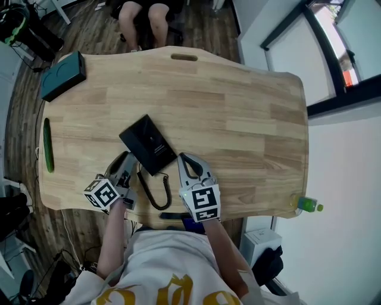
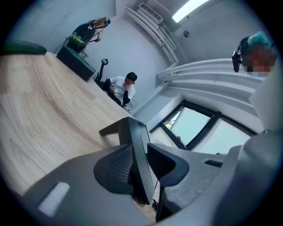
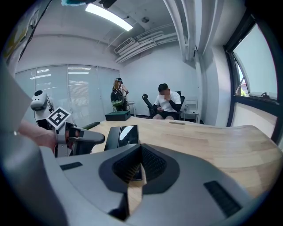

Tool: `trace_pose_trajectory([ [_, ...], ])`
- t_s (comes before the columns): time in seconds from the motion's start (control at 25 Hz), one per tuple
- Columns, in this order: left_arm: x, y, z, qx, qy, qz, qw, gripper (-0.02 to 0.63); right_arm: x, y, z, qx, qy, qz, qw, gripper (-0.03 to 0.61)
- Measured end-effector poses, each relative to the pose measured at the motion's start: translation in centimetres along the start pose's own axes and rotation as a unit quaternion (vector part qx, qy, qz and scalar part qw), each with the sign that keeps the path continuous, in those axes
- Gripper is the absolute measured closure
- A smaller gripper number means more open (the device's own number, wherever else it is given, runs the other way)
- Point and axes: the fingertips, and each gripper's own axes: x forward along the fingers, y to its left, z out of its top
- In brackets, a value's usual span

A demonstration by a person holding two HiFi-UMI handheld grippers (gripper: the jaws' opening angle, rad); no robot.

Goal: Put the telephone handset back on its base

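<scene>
The black telephone lies flat on the wooden table, and its coiled cord trails toward me. The handset seems to lie along the base's left side; in the right gripper view it is the matte strip beside the glossy base. My left gripper sits at that left edge. Its jaws stand wide around a black edge of the phone, without clearly pressing on it. My right gripper hovers just right of the phone's near corner, its pads together and nothing held.
A teal box sits at the table's far left corner and a green strip lies along the left edge. A small black item lies at the near edge. A person sits at the far side. A green bottle is beyond the right edge.
</scene>
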Motion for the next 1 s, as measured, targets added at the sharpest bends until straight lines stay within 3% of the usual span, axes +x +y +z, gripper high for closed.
trace_pose_trajectory([
  [0.2,-0.7,-2.8,1.9,0.104,-0.017,-0.005,0.9945,0.514,-0.9,0.3,1.0,-0.008,-0.017,-0.007,1.000,0.574],
  [0.44,-1.1,-6.7,3.2,0.194,-0.023,-0.020,0.9805,0.595,-2.3,1.0,2.7,-0.015,-0.040,-0.013,0.999,0.574],
  [1.0,-4.1,-12.5,5.3,0.257,-0.067,-0.014,0.9639,0.612,-6.5,2.4,5.9,-0.032,-0.092,-0.044,0.994,0.574],
])
